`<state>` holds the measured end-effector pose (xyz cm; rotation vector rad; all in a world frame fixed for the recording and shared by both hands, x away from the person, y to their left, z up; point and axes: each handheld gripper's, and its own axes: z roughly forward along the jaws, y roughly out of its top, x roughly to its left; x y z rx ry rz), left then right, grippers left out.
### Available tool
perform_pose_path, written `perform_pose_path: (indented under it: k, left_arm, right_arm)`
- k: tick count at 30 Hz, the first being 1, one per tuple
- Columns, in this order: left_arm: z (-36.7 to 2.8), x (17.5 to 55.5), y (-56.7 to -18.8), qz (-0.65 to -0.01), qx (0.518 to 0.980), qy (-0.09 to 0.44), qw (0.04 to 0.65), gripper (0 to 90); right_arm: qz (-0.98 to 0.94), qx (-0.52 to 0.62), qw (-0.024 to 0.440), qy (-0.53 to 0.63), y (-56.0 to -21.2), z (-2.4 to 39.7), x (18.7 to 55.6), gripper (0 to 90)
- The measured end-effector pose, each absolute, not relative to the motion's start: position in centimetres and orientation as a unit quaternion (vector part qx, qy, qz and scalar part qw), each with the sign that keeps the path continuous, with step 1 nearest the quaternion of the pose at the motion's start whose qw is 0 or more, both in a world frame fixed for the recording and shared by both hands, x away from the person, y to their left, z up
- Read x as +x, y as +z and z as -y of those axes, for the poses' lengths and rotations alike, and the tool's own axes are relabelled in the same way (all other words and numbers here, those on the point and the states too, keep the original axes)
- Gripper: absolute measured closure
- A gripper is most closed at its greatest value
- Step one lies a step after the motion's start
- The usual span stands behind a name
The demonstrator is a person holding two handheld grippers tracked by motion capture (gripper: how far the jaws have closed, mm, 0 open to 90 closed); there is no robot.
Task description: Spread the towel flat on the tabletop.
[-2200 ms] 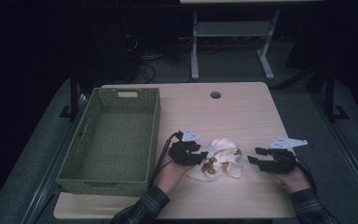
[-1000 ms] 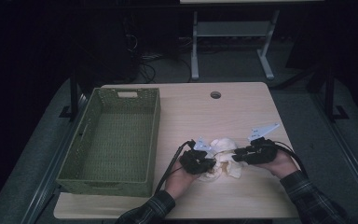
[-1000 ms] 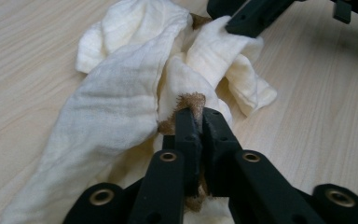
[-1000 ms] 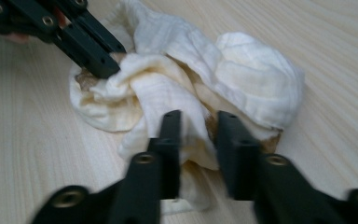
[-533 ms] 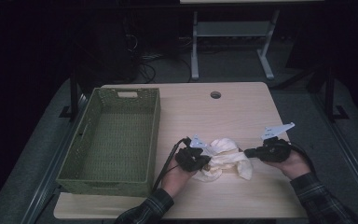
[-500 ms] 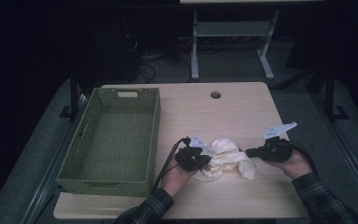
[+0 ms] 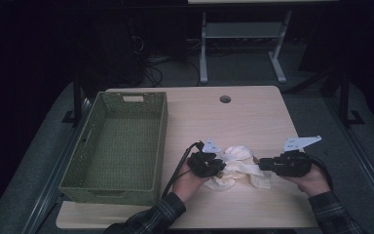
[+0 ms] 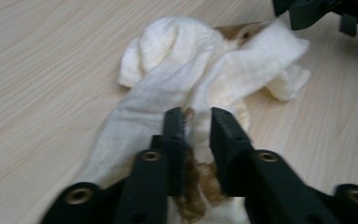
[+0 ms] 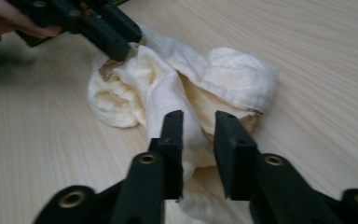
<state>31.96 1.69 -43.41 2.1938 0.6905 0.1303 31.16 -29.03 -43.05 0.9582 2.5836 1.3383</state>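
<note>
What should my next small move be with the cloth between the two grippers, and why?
Probably close both grippers on the cloth again before pulling. The left gripper and right gripper have just been opening, and each now straddles a fold with a gap showing. The cloth lies bunched and brown-stained on the table, outside the green basket.

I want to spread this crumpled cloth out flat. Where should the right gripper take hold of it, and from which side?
Probably the loose strip of the cloth that trails toward the right gripper. It lies low and stretched out from the bunched middle, so come in level from the cloth's right end, jaws straddling it. The left gripper sits at the stained opposite end, ready to pull against.
</note>
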Motion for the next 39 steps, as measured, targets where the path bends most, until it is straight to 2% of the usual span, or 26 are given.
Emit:
perform_pose_path:
  k: [4,9,13,18,19,21,22,25,36,39]
  left_arm:
    - [-1.4,31.0,-43.0,-0.263,0.871,0.056,0.412,59.8]
    - [-0.8,29.8,-43.4,-0.256,0.871,0.037,0.418,57.1]
    - [-0.1,29.4,-44.3,-0.245,0.88,0.019,0.407,58.4]
    - [0.8,29.4,-45.5,-0.233,0.894,0.036,0.38,58.4]
    - [1.0,29.4,-45.7,-0.235,0.895,0.038,0.378,59.5]
    - [1.0,29.6,-45.9,-0.227,0.902,0.049,0.365,66.4]
    - [0.9,29.7,-45.9,-0.224,0.904,0.059,0.36,77.1]
    - [0.5,30.1,-45.5,-0.229,0.905,0.055,0.353,81.3]
    - [-2.7,31.6,-44.5,-0.286,0.892,0.086,0.34,82.0]
    - [-3.1,31.7,-43.7,-0.291,0.881,0.085,0.364,76.3]
  right_arm:
    - [-0.83,0.34,0.054,0.438,-43.2,30.5,31.5,67.3]
    - [-0.83,0.353,0.067,0.426,-43.5,30.4,33.2,67.4]
    - [-0.837,0.344,0.064,0.421,-43.9,28.8,34.8,67.1]
    - [-0.842,0.345,0.047,0.413,-44.7,26.9,36.7,62.4]
    - [-0.844,0.345,0.04,0.408,-45.1,26.4,37.0,65.0]
    - [-0.85,0.343,0.043,0.398,-45.6,25.8,37.3,79.2]
    - [-0.851,0.348,0.044,0.391,-45.8,25.5,37.3,86.1]
    - [-0.852,0.345,0.049,0.392,-45.6,25.7,37.3,87.0]
    - [-0.839,0.351,0.059,0.412,-43.2,28.8,34.7,87.3]
    - [-0.839,0.351,0.06,0.412,-43.4,29.1,34.3,87.3]
